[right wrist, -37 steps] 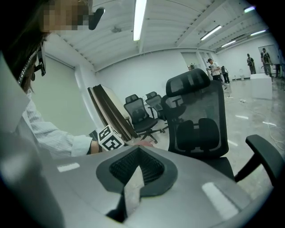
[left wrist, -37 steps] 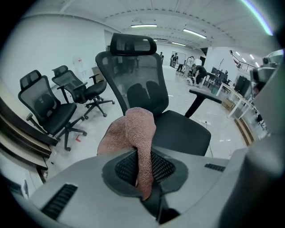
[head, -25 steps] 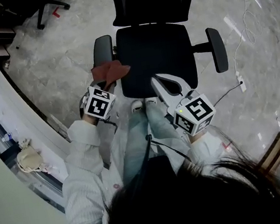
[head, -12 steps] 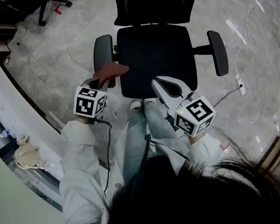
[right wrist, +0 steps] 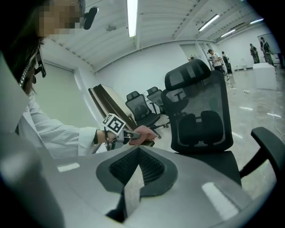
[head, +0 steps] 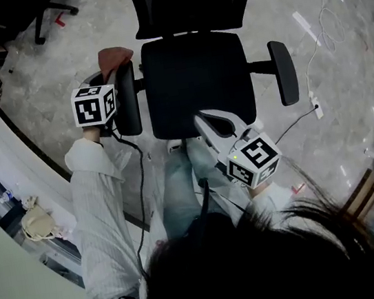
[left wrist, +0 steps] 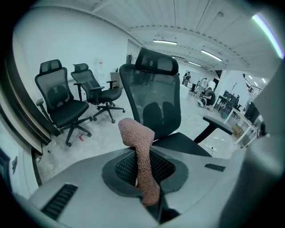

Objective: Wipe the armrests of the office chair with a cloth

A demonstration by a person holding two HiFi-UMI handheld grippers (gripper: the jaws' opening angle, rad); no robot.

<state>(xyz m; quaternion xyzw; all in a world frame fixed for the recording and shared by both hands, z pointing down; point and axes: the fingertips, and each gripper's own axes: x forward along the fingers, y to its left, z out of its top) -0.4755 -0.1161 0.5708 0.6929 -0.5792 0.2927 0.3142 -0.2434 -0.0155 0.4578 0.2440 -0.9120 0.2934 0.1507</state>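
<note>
Left tool (head: 112, 69) is clamped on the reddish-brown cloth (head: 114, 54), which sits at the far end of the office chair's armrest (head: 127, 105) on the person's left. Right tool (head: 205, 118) hangs over the front edge of the seat (head: 197, 74), jaws together on nothing.

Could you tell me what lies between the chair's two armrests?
The black seat, seen in the head view, with the right claw over its front edge.

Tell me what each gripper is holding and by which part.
The left gripper pinches the pinkish-brown fuzzy cloth by one end, the rest sticking up past the jaws. The right gripper is shut, holding nothing.
</note>
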